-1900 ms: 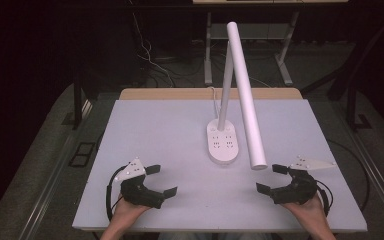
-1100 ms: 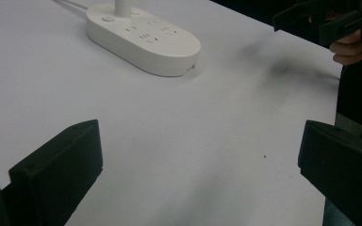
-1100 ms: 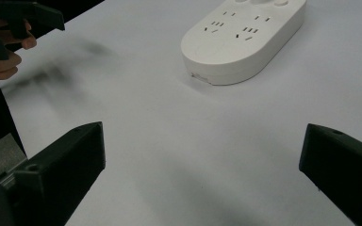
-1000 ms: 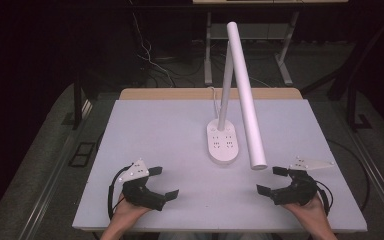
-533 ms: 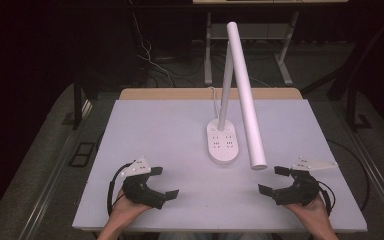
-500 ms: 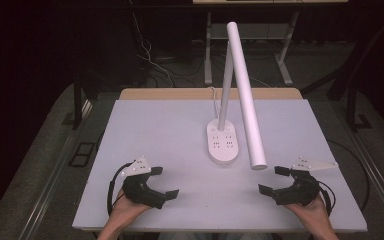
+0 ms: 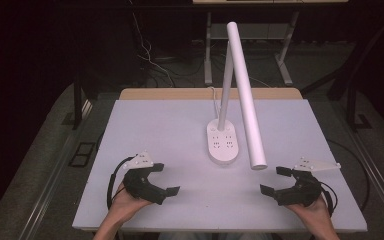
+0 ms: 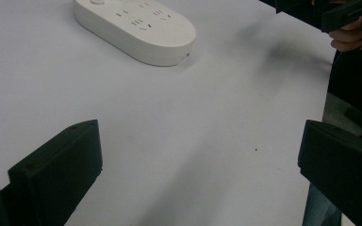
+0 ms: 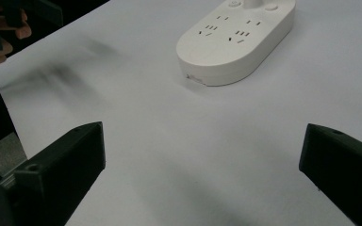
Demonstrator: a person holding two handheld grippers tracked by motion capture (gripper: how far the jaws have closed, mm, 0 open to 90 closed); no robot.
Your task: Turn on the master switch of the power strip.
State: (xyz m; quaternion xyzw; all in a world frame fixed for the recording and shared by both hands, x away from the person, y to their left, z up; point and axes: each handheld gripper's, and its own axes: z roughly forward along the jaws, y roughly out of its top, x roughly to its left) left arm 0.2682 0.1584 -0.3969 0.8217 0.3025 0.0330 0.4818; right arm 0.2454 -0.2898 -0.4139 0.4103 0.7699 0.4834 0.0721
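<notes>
**Two open grippers rest near the front edge, desk lamp at mid-table**

High view: a white table carries a white desk lamp whose oval base sits a little right of the table's centre, nearer the back edge than the front. A thin post rises from the base, and the long tubular head slants down toward the front. The left gripper lies near the front-left corner, held by a hand, jaws spread apart with nothing between them. The right gripper lies near the front-right corner in the other hand, jaws likewise apart and empty.

Left gripper view: the two black jaws stand wide, bare tabletop between them. The lamp base, with its socket slots, lies ahead toward the upper left, well apart from the jaws.

Right gripper view: the jaws are again wide apart over bare table. The base lies ahead, well clear.
</notes>
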